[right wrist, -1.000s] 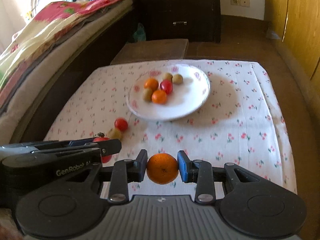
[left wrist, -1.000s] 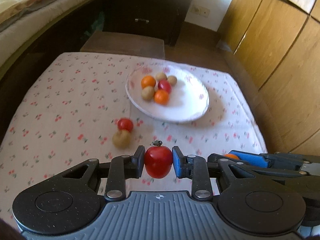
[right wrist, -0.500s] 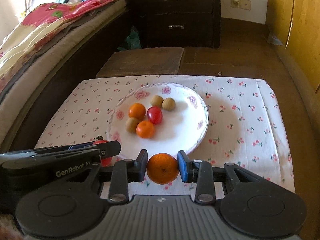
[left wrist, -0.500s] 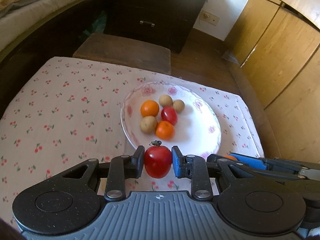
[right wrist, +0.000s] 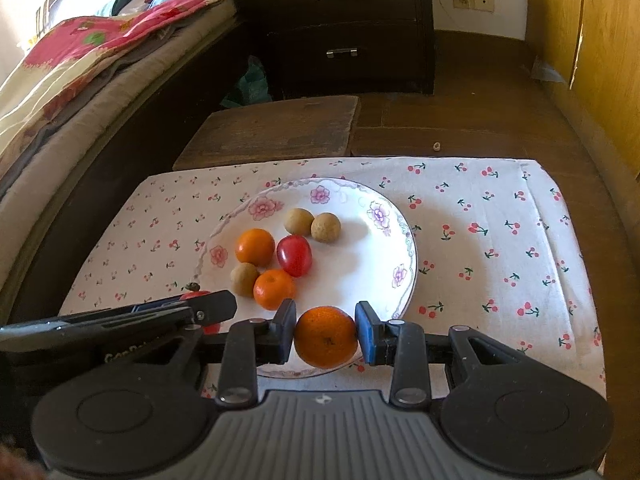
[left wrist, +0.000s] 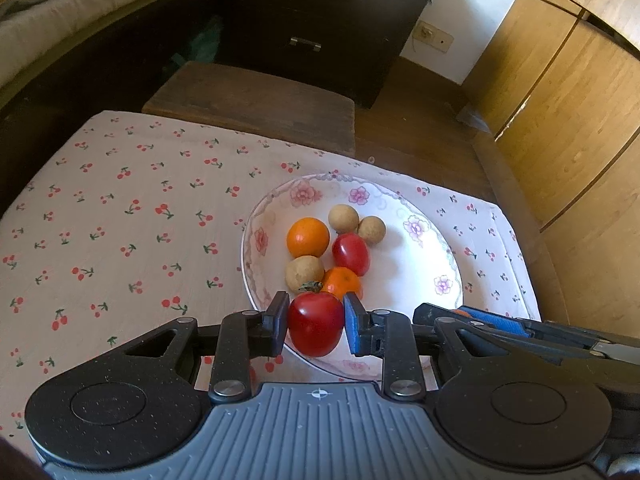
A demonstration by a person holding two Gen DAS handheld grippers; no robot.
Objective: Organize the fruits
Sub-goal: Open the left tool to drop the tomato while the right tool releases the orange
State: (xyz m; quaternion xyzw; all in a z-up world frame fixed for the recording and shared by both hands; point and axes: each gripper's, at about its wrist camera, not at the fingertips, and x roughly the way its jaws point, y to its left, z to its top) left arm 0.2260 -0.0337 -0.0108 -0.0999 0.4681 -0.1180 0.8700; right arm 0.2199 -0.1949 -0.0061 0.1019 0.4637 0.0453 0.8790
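Note:
My left gripper point(left wrist: 316, 323) is shut on a red tomato point(left wrist: 315, 329) and holds it over the near rim of the white flowered plate point(left wrist: 420, 248). My right gripper point(right wrist: 325, 337) is shut on an orange point(right wrist: 326, 337) over the plate's near edge point(right wrist: 384, 216). The plate holds two oranges point(left wrist: 308, 237), a red tomato point(left wrist: 351, 254) and three brown round fruits point(left wrist: 304, 273). The left gripper shows at the left of the right wrist view point(right wrist: 200, 312); the right gripper shows at the right of the left wrist view point(left wrist: 492, 320).
The plate sits on a cherry-print cloth point(left wrist: 120, 220) covering a low table. A wooden stool point(left wrist: 256, 104) and a dark drawer chest point(left wrist: 316, 20) stand beyond it. A bed point(right wrist: 60, 80) runs along the left, wooden cupboards point(left wrist: 560, 100) along the right.
Both grippers have moved forward over the plate's near edge, each still holding its fruit. The loose tomato and brown fruit on the cloth have dropped out of view.

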